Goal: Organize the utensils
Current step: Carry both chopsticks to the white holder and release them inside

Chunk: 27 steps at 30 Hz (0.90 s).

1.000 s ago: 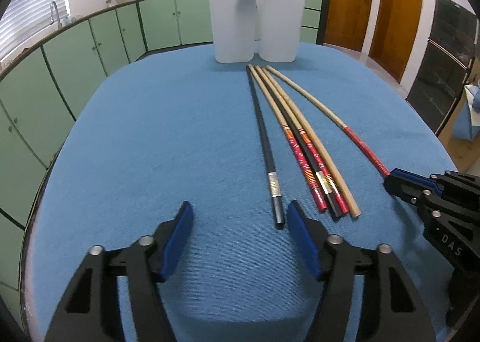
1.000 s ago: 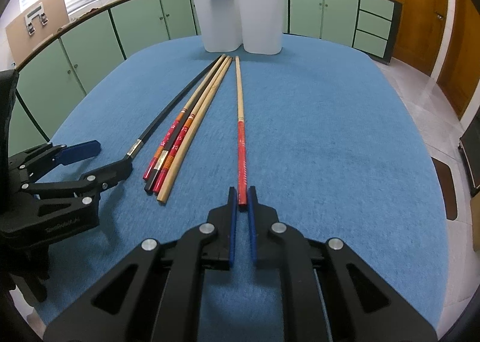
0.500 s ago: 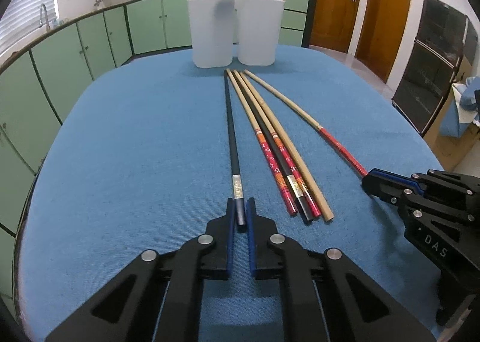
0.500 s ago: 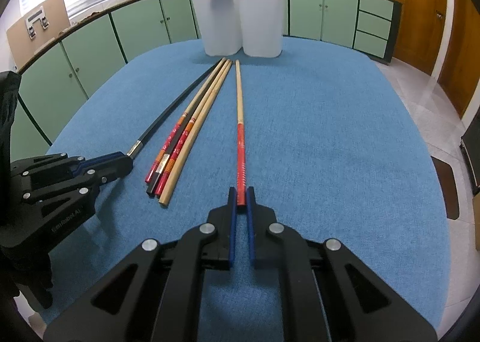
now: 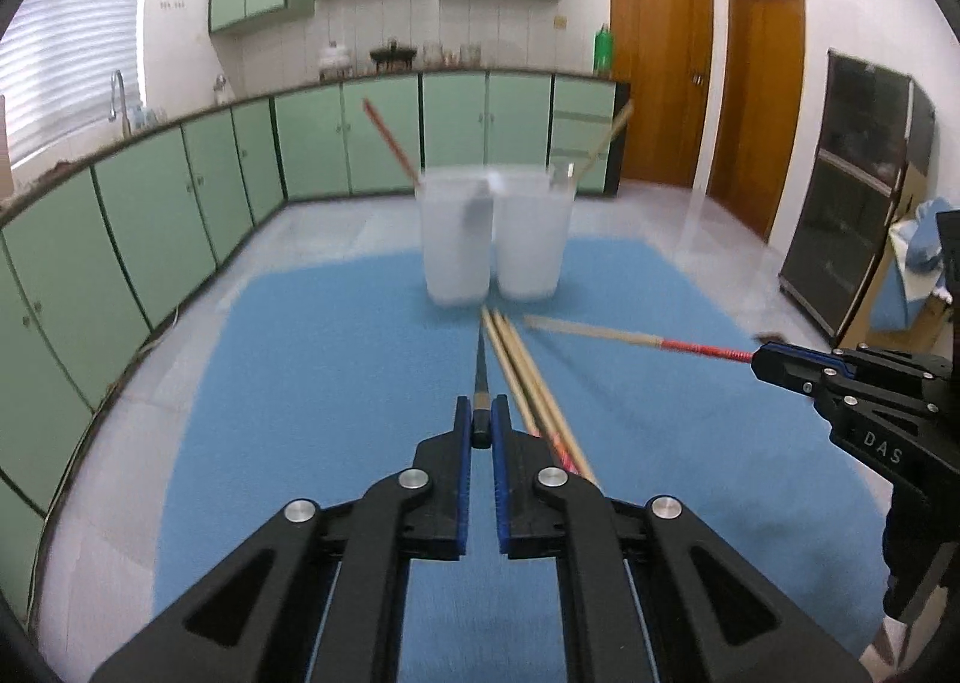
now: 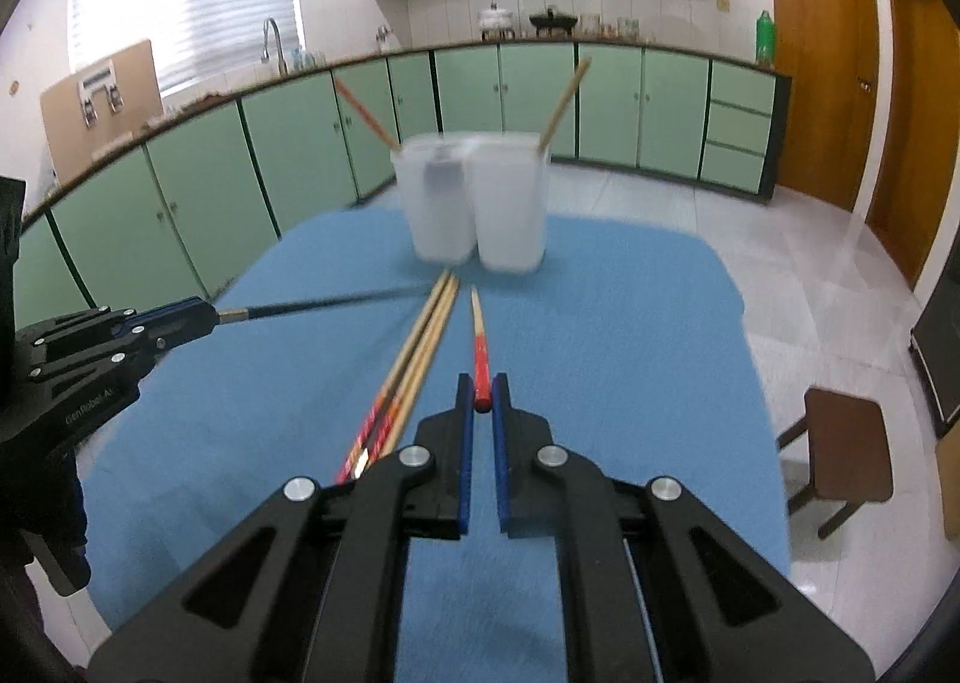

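Two translucent white cups stand side by side, touching, at the far end of the blue-covered desk [image 5: 300, 383]. The left cup [image 5: 454, 239] holds one chopstick with a red upper part [image 5: 390, 146], leaning out over its left rim; a dark patch shows on this cup's wall, too blurred to tell what it is. The right cup [image 5: 531, 236] holds one plain wooden chopstick [image 5: 606, 140], leaning out to the right.

The left gripper [image 5: 480, 431] has its blue-padded fingers [image 5: 461, 443] closed to a narrow gap on the butt end of a black chopstick [image 5: 480, 377], which has a pale metal band just ahead of the pads and points towards the cups. In the right wrist view this chopstick's held end is up off the cloth, the stick slanting away toward the cups.

The right gripper [image 6: 482, 404] has its fingers [image 6: 463, 413] pinched just as narrowly on the red end of a red-and-wood chopstick [image 6: 478, 335], whose pale tip points at the cups.

Between the two held sticks a bundle of three or so chopsticks [image 6: 420, 347] lies flat on the desk, close together, pale tips near the cups, red patterned ends nearest the grippers
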Each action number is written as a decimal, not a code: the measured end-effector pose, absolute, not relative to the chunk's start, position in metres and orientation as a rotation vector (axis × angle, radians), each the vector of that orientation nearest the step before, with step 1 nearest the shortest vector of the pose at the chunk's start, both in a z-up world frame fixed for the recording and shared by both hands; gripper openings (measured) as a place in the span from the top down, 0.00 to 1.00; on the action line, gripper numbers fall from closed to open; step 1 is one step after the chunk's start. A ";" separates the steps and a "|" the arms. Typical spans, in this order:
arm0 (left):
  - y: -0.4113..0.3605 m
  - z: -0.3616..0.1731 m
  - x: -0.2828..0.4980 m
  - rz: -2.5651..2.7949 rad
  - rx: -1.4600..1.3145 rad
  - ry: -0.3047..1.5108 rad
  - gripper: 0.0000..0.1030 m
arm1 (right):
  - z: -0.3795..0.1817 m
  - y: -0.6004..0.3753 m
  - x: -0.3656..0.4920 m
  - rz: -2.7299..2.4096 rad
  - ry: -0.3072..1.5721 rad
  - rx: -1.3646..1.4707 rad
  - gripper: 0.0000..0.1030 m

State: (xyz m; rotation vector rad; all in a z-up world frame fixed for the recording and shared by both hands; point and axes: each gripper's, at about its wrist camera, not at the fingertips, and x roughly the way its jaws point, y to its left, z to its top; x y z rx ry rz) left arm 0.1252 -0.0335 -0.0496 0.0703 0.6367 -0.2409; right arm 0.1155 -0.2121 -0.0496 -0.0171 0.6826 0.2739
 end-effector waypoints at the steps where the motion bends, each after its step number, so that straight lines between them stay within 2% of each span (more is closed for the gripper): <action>1: -0.032 -0.041 0.127 -0.248 0.065 0.617 0.94 | -0.043 -0.214 0.118 0.277 0.672 -0.013 0.95; 16: -0.030 0.038 0.178 -0.320 0.044 0.477 0.94 | 0.067 -0.222 0.181 0.389 0.585 -0.019 0.95; 27: -0.045 0.108 0.212 -0.348 0.073 0.312 0.94 | 0.147 -0.219 0.224 0.387 0.447 -0.076 0.95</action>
